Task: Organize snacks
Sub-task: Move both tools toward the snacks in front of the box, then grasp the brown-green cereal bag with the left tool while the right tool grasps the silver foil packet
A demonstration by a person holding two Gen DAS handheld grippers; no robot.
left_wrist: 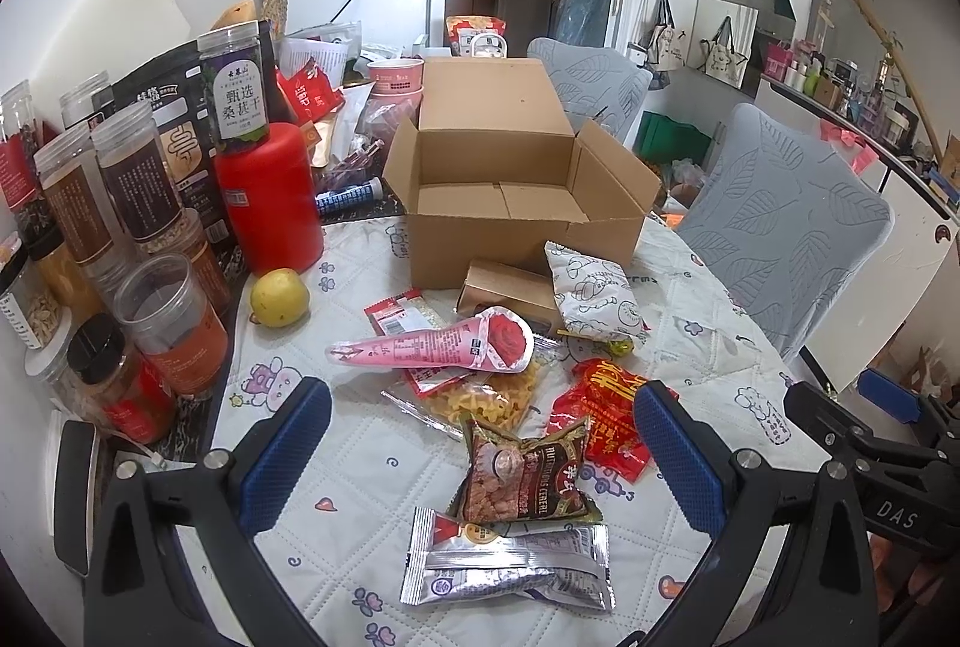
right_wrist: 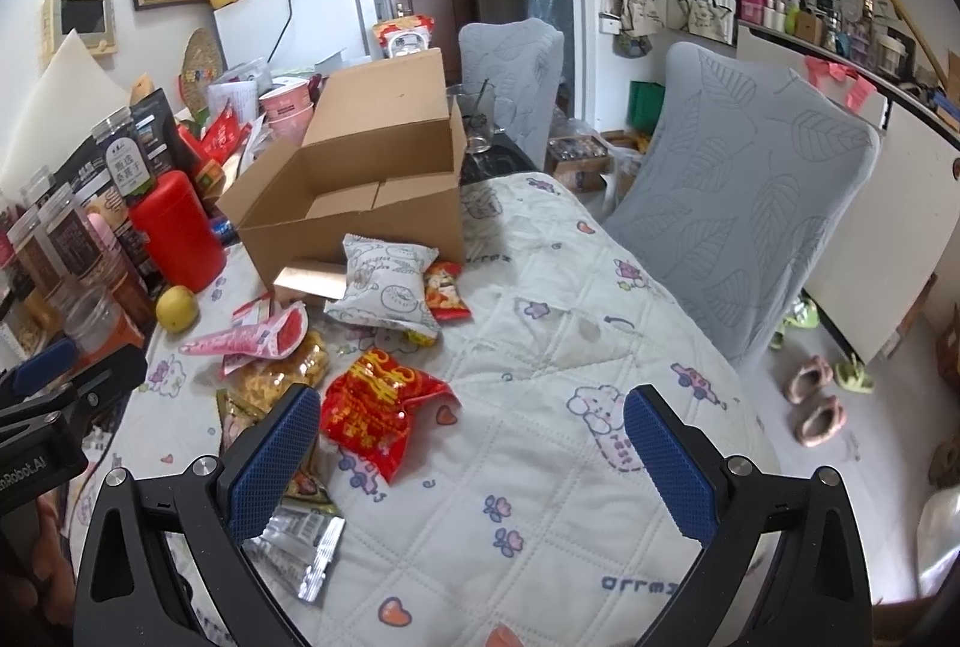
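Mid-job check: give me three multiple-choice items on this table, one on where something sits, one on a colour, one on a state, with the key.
1. Where does the yellow fruit lie?
A. inside the cardboard box
B. on the quilted cloth, in front of the red canister
C. on the grey chair

2. What colour is the crumpled snack bag nearest the right gripper?
A. red with yellow print
B. plain green
C. black

3. What state is the cardboard box in?
A. taped shut
B. open and full of snacks
C. open, flaps up, with nothing visible inside

Key:
1 B: the fruit rests on the cloth below the red canister.
2 A: red foil with yellow characters shows beside the right gripper's left finger.
3 C: the bare box floor shows in both views; the snacks lie outside, between it and the open left gripper.
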